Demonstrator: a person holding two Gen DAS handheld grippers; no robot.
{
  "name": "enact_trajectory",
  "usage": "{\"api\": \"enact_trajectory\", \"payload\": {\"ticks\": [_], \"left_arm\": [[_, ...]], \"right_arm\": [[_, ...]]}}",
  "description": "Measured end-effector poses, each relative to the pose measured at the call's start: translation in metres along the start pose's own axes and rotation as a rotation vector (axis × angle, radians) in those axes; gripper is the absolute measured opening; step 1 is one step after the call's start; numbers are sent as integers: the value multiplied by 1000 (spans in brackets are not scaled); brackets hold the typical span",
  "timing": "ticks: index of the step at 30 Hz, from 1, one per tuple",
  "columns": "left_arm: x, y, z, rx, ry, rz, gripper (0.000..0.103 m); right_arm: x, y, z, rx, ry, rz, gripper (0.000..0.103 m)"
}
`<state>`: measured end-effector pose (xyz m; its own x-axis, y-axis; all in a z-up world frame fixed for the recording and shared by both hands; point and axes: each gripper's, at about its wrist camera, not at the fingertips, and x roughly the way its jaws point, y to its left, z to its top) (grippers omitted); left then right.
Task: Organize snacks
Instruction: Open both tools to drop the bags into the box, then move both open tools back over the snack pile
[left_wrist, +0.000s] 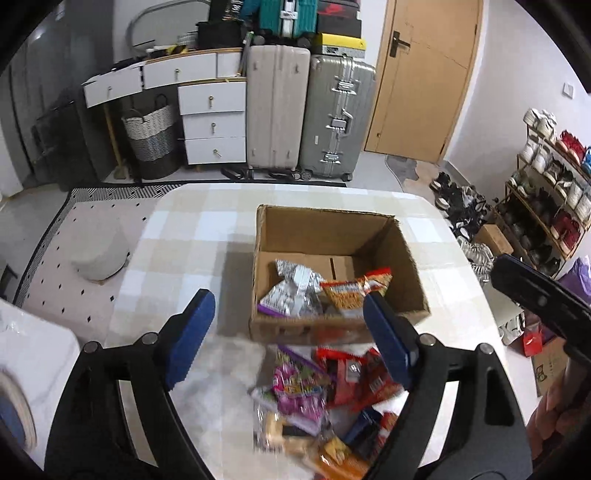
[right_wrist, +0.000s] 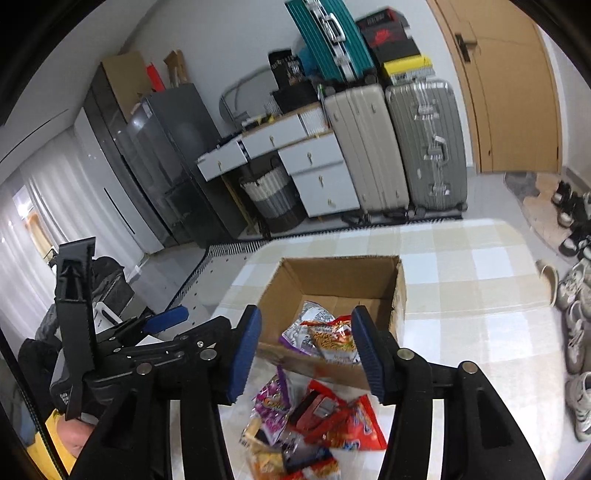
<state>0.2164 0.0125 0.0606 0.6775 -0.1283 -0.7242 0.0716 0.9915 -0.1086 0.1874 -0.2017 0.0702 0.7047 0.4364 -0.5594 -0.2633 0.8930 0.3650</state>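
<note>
**A:** Where did the snacks lie at that moment?

**B:** Two packets sat in the open brown cardboard box on the checked surface: a crinkled silver foil bag and, touching it, an orange-and-red noodle-snack packet. The rest formed a loose pile of bright plastic snack packets just in front of the box's near wall, among them a pink-and-purple bag and a red pouch.

**A:** And the fingers?

**B:** The left gripper hung above the pile with its blue fingers spread wide and nothing between them. The right gripper stood narrower, also empty, aimed at the box's near edge.

**A:** How should the next pick go?

**B:** Probably by taking a packet from the top of the heap, pinching a flat edge instead of a puffed middle, and clearing the box wall before letting go. The two hands were near each other, so one at a time looked safer.

**A:** The count?

**B:** One box, two packets inside, two grippers. The pile held perhaps seven or eight packets; blur and overlap made an exact number impossible.
</note>
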Motion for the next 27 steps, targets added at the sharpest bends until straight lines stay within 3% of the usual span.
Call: {"api": "enact_trajectory", "payload": {"ticks": [7, 10, 19, 27], "left_arm": [[-87, -2, -37, -42, -157, 6, 86], [-123, -4, -55, -47, -220, -2, 102], [-198, -15, -116, 13, -348, 26, 102], [-212, -25, -169, 86, -378, 17, 102]], "right_arm": [[-76, 23, -37, -15, -125, 26, 97], [-101, 32, -54, -33, -177, 26, 99], [-147, 58, -116, -108, -296, 8, 102], [-152, 67, -161, -173, -309, -74, 103]]}}
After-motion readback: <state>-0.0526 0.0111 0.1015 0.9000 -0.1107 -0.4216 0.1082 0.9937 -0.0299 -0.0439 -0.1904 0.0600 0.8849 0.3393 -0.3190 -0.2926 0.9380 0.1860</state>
